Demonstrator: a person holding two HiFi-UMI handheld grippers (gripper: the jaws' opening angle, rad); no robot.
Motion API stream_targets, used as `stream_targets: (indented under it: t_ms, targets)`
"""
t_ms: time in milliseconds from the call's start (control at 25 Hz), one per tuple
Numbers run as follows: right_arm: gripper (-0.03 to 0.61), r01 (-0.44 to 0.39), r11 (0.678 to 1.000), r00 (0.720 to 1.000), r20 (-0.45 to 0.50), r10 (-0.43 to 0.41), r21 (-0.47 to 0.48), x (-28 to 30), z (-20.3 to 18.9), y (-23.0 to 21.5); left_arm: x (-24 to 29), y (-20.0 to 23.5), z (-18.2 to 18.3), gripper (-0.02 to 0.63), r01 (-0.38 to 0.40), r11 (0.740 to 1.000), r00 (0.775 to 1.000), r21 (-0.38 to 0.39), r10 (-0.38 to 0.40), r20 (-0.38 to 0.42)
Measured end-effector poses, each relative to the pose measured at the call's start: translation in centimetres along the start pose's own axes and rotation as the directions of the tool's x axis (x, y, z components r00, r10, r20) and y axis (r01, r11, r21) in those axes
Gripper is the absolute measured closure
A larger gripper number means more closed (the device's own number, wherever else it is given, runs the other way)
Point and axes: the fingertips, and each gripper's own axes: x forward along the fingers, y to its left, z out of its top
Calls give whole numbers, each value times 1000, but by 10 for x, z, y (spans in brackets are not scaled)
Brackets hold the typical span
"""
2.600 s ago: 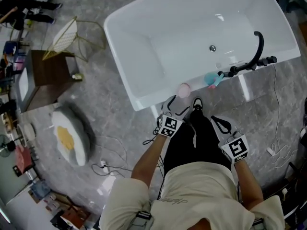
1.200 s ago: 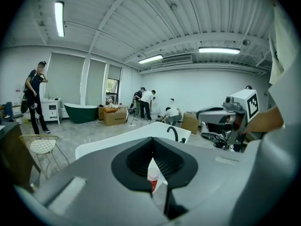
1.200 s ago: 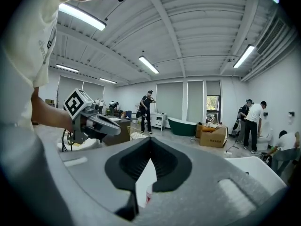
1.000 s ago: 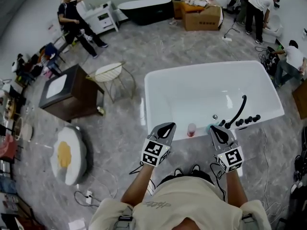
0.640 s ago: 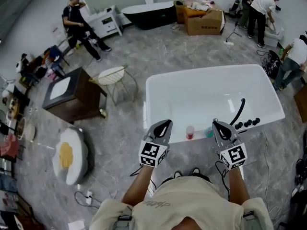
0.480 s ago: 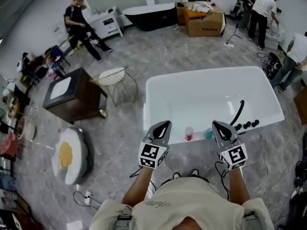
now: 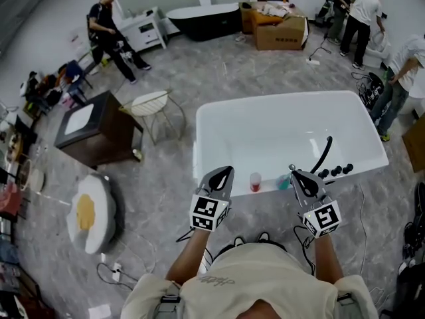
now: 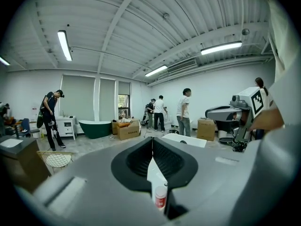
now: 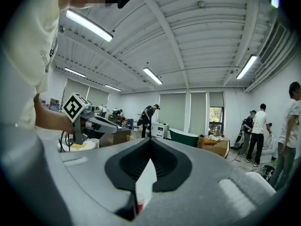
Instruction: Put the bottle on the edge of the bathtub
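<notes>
Bottle (image 7: pixel 255 182): small, pinkish-red body, pale cap, standing upright on the near rim of the white bathtub (image 7: pixel 197 153), roughly midway along that long edge. Free-standing, with nothing touching it. Just beside it on the same rim lies a teal object (image 7: pixel 284 183), too small to identify. Further right along the rim is a black curved faucet (image 7: pixel 324 153), followed by a row of black knobs (image 7: pixel 335 171). Left gripper (image 7: pixel 225 171): jaws clenched tip to tip with nothing between them, held this side of the rim to the left of the bottle and apart from it. In the left gripper view the pads meet along one line, and the bottle (image 8: pixel 161 197) shows low in the gap beneath them, beyond the jaws rather than in them. Right gripper (image 7: pixel 295 173): also closed and empty, to the right of the bottle near the teal object and apart from both. The right gripper view shows its pads pressed together. The bottle thus sits between the two grippers in the head view. Surroundings on the grey marble-pattern floor: a wire chair (image 7: pixel 151 104) and a dark wooden cabinet (image 7: pixel 93 130) left of the tub, and a fried-egg cushion (image 7: pixel 89 212) nearer the person. At the far wall are a dark green bathtub (image 7: pixel 202 20) and a cardboard box (image 7: pixel 279 32), with several people standing around.
</notes>
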Motion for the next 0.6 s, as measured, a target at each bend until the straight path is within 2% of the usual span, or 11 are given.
stream_targets:
  t_ms: [280, 600]
  targets:
    - [578, -10, 1000, 1000, -6, 10, -5, -6, -2, 7, -5, -3, -3, 594, 2, 1000, 1000, -5, -2, -3]
    - [578, -9, 1000, 1000, -9, 9, -6, -8, -4, 16, -6, -1, -25, 594, -1, 999, 1000, -43, 0, -30]
